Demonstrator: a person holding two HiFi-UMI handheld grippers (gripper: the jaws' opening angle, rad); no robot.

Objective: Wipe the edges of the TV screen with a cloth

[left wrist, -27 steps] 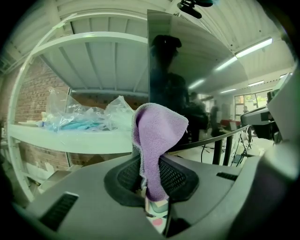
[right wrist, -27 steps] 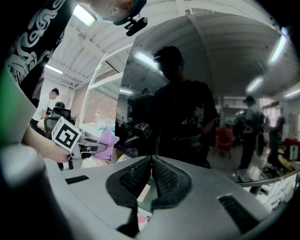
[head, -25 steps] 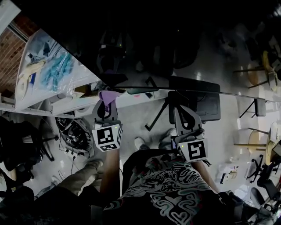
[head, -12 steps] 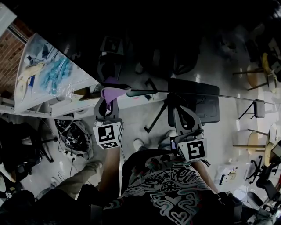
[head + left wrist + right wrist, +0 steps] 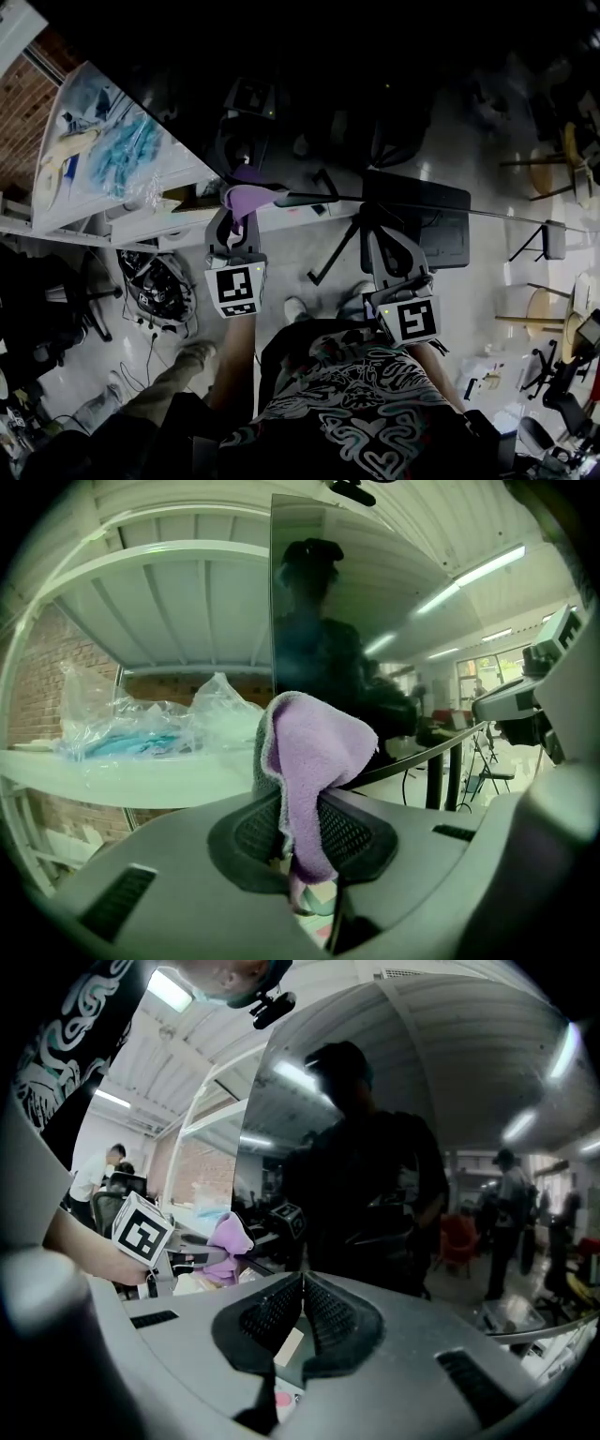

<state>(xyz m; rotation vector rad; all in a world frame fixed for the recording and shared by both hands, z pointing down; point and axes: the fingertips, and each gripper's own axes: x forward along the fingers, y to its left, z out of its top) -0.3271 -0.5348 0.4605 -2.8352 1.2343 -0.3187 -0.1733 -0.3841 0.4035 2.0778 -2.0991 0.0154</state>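
Purple cloth [image 5: 246, 198]: bunched and clamped between the jaws of the left gripper [image 5: 235, 223], with a fold standing out past the tips.
TV screen [image 5: 375, 94]: dark and glossy, spread across the far part of the head view, with the room mirrored in it.
Cloth and screen: the fold is held at the screen's near left corner; whether it actually touches cannot be told.
Side edge [image 5: 272, 592]: seen in the left gripper view running straight away from the cloth.
Long edge [image 5: 450, 204]: drawn as a thin line from the cloth off to the right.
Right gripper [image 5: 392, 246]: jaws pressed together with nothing between them, held just beside the long edge, right of the cloth.
Nearer hand: the left gripper is judged to be the one placed to wipe, and a stroke would be led along an edge, not across the glass.
Shelf [image 5: 141, 780]: pale, to the left, with plastic bags [image 5: 141, 728] laid on it.
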